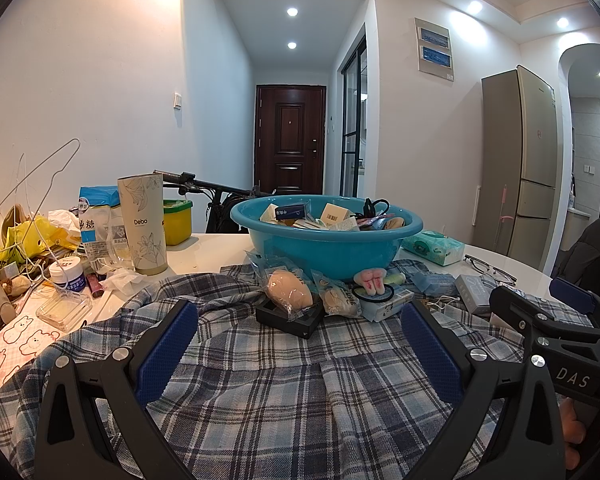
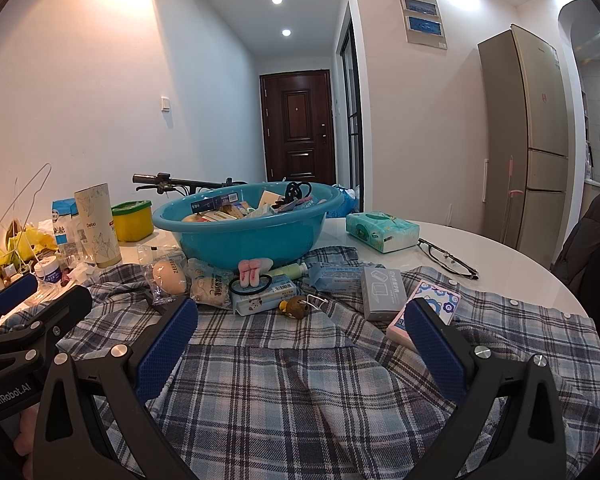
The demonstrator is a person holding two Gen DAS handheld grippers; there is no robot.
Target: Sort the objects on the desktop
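A teal basin (image 1: 332, 248) (image 2: 244, 232) full of small boxes stands on a plaid shirt (image 1: 284, 380) (image 2: 300, 380) on the white table. In front of it lie a wrapped beige sponge (image 1: 290, 290) (image 2: 168, 276), a black tray (image 1: 292, 316), a snack packet (image 2: 212, 290), a pink bunny hair tie (image 1: 370, 282) (image 2: 250, 274), a blue box (image 2: 266, 300), a grey box (image 2: 382, 292) and a pink-blue packet (image 2: 424, 312). My left gripper (image 1: 300, 340) and right gripper (image 2: 300, 340) are both open and empty, low over the shirt.
At the left stand a floral cup (image 1: 144, 224), a sugar bag (image 1: 96, 220), a yellow tub (image 1: 177, 222), a white jar (image 1: 67, 276) and a clear case (image 1: 64, 310). A tissue pack (image 2: 380, 230) and glasses (image 2: 448, 258) lie at the right. A fridge (image 2: 528, 140) stands beyond.
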